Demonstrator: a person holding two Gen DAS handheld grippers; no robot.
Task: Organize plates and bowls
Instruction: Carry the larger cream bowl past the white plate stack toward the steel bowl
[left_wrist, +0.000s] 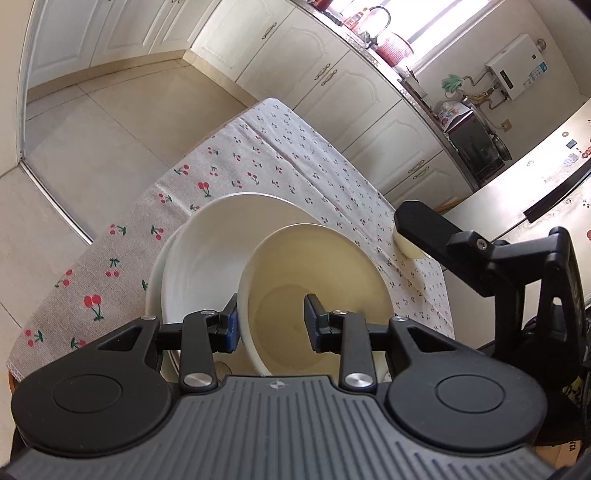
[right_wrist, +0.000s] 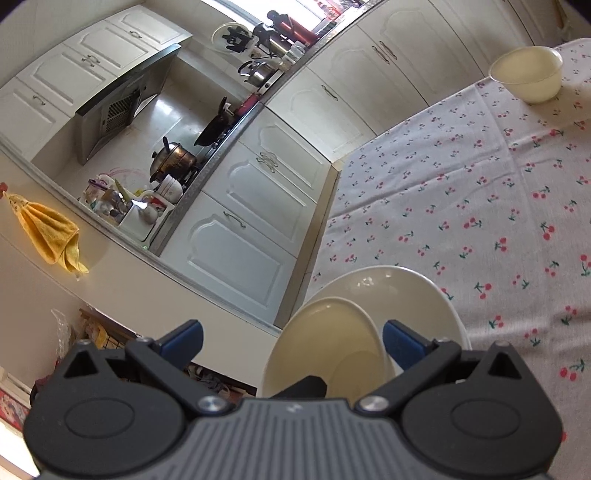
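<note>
A cream bowl (left_wrist: 317, 291) sits tilted in a white deep plate (left_wrist: 207, 258) on the cherry-print tablecloth (left_wrist: 295, 166). My left gripper (left_wrist: 271, 321) is open; its left pad is outside the bowl's rim and its right pad is inside the bowl. The right gripper (right_wrist: 291, 343) is open and wide, above the same cream bowl (right_wrist: 325, 354) and white plate (right_wrist: 417, 302); it shows at the right of the left wrist view (left_wrist: 424, 229). A second cream bowl (right_wrist: 528, 74) stands at the table's far corner, and is partly hidden behind the right gripper's finger in the left wrist view (left_wrist: 406, 247).
White kitchen cabinets (right_wrist: 258, 192) run along the far side of the table. The counter carries pots and a dish rack (right_wrist: 140, 206). A fridge (left_wrist: 535, 192) stands to the right. The tiled floor (left_wrist: 92, 129) lies beyond the table's left edge.
</note>
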